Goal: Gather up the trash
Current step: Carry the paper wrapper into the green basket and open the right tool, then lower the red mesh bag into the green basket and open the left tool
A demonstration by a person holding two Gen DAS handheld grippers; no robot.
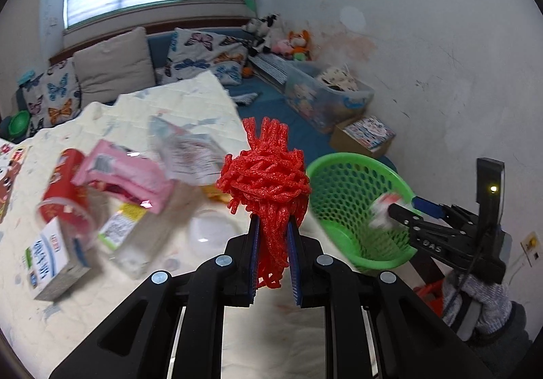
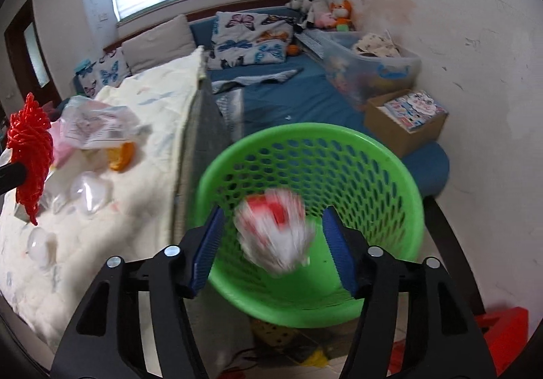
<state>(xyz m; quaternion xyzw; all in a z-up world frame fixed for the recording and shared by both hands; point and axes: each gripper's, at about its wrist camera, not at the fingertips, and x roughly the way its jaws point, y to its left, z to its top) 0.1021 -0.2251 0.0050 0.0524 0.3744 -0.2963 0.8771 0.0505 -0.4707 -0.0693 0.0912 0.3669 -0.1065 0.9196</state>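
Observation:
My left gripper (image 1: 273, 226) is shut on a red foam net (image 1: 268, 178) and holds it above the cream quilt (image 1: 101, 311). The net also shows at the left edge of the right wrist view (image 2: 30, 138). My right gripper (image 2: 273, 240) is open over a green mesh basket (image 2: 390, 182). A blurred red-and-white crumpled wrapper (image 2: 275, 229) is between its fingers, apart from both pads. In the left wrist view the right gripper (image 1: 393, 212) sits at the basket (image 1: 339, 175) rim with the wrapper (image 1: 381, 209) beside its tip.
On the quilt lie a red cup (image 1: 64, 189), a pink packet (image 1: 125, 175), a white carton (image 1: 51, 260), a clear bag (image 1: 186, 148), clear plastic shells (image 2: 88, 192) and an orange piece (image 2: 122, 155). A storage bin (image 2: 373, 67) and cardboard box (image 2: 407, 121) stand by the wall.

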